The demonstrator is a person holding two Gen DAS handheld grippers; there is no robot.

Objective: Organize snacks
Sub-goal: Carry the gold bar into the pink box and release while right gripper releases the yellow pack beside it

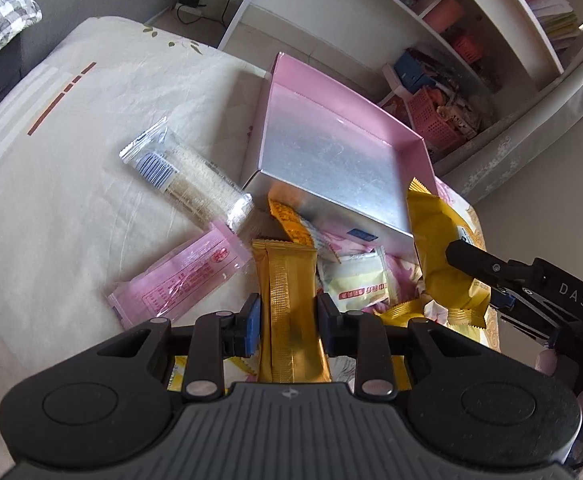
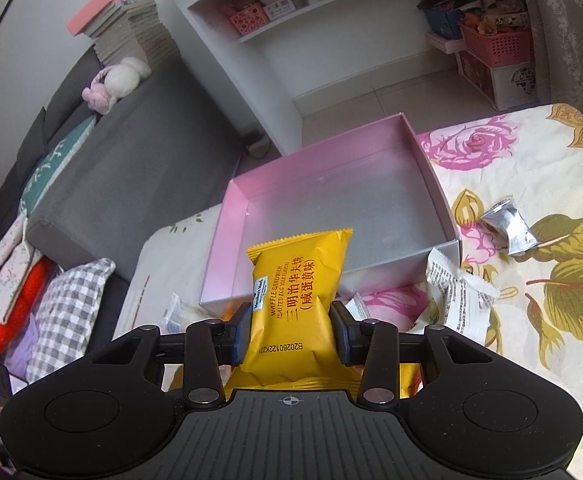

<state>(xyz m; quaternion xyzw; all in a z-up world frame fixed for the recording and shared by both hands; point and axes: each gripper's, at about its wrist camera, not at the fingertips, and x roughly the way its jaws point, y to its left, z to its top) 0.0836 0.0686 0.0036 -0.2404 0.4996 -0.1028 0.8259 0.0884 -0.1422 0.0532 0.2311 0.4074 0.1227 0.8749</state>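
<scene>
An empty pink box (image 1: 331, 152) with a silver floor stands on the cloth-covered table; it also shows in the right wrist view (image 2: 343, 204). My left gripper (image 1: 289, 316) is shut on a gold stick packet (image 1: 287, 292), held just short of the box's near wall. My right gripper (image 2: 291, 320) is shut on a yellow waffle sandwich packet (image 2: 295, 292), held near the box's front edge; that packet (image 1: 439, 252) and the right gripper (image 1: 487, 276) show at the right of the left wrist view.
Loose snacks lie before the box: a clear cracker sleeve (image 1: 195, 180), a pink packet (image 1: 183, 280), a white-yellow packet (image 1: 359, 280), an orange packet (image 1: 291, 224). A white printed wrapper (image 2: 455, 296) and a silver wrapper (image 2: 509, 228) lie right. A grey sofa (image 2: 123, 168) stands left, white shelves (image 1: 451, 20) behind.
</scene>
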